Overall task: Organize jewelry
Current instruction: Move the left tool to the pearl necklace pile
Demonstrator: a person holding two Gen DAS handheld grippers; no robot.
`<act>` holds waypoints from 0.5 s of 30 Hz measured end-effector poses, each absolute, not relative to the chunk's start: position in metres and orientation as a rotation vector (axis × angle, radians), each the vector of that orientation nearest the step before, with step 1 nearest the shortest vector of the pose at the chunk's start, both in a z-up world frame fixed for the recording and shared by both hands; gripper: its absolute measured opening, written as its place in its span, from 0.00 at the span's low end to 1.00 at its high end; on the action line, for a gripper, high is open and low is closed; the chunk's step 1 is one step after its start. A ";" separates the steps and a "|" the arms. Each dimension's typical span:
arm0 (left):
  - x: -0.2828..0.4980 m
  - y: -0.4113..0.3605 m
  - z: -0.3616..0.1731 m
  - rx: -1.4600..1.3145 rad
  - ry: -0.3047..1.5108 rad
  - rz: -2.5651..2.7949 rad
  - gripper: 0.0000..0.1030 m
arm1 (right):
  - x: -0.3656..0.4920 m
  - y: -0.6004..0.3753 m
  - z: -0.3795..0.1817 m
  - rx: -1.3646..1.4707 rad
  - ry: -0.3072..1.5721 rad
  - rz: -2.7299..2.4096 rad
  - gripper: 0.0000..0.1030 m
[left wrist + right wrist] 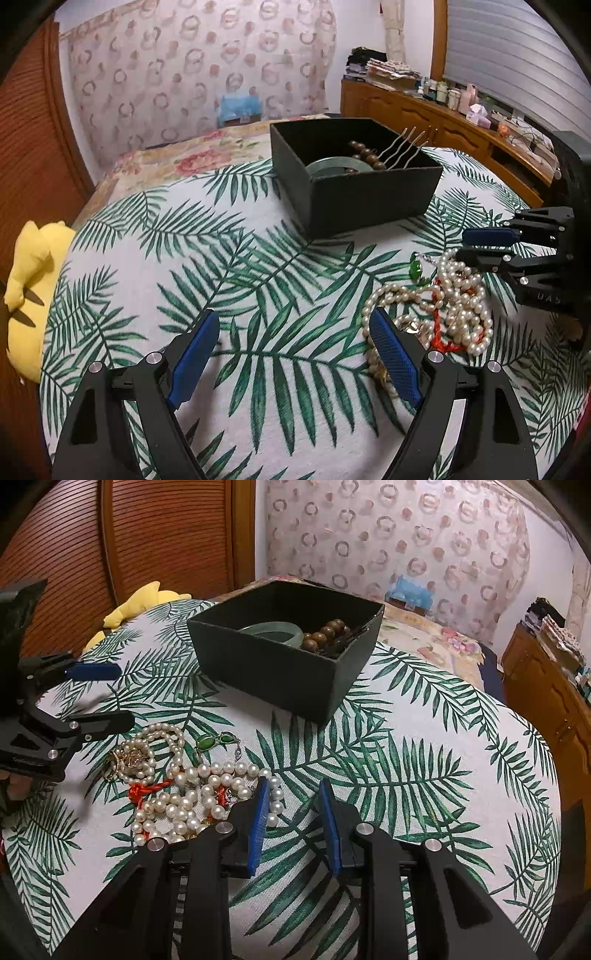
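Jewelry heap: tangled pearl strands (pixel 192 794) with red cord (pixel 147 788), green-stone piece (pixel 212 741) and gold item (pixel 127 760), lying on the palm-leaf cloth (pixel 406 775). Black box (pixel 280 672) behind, holding jade bangle (pixel 273 630) and brown beads (pixel 327 631). Left gripper (pixel 295 328): jaws wide apart, empty, beside the heap. Right gripper (pixel 293 794): jaws partly apart, nothing between, its left finger at the heap's edge.
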State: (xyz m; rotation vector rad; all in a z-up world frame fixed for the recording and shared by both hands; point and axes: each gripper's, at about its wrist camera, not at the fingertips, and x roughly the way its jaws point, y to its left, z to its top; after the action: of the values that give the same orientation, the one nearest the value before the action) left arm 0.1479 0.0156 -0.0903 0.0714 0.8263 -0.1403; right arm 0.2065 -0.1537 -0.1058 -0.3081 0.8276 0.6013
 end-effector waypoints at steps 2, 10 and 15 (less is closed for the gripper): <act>0.147 0.018 -0.091 0.062 0.827 -0.142 0.77 | 0.208 -0.156 -0.106 -0.300 0.830 0.605 0.29; 0.149 0.018 -0.087 0.040 0.821 -0.183 0.74 | 0.206 -0.155 -0.105 -0.309 0.826 0.601 0.29; 0.158 0.012 -0.090 0.058 0.858 -0.213 0.63 | 0.206 -0.156 -0.105 -0.307 0.827 0.602 0.29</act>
State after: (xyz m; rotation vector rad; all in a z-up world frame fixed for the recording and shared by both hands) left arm 0.1579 0.0115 -0.0902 0.0578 0.8577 -0.2132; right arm 0.2064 -0.1558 -0.1052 -0.3072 0.8267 0.6019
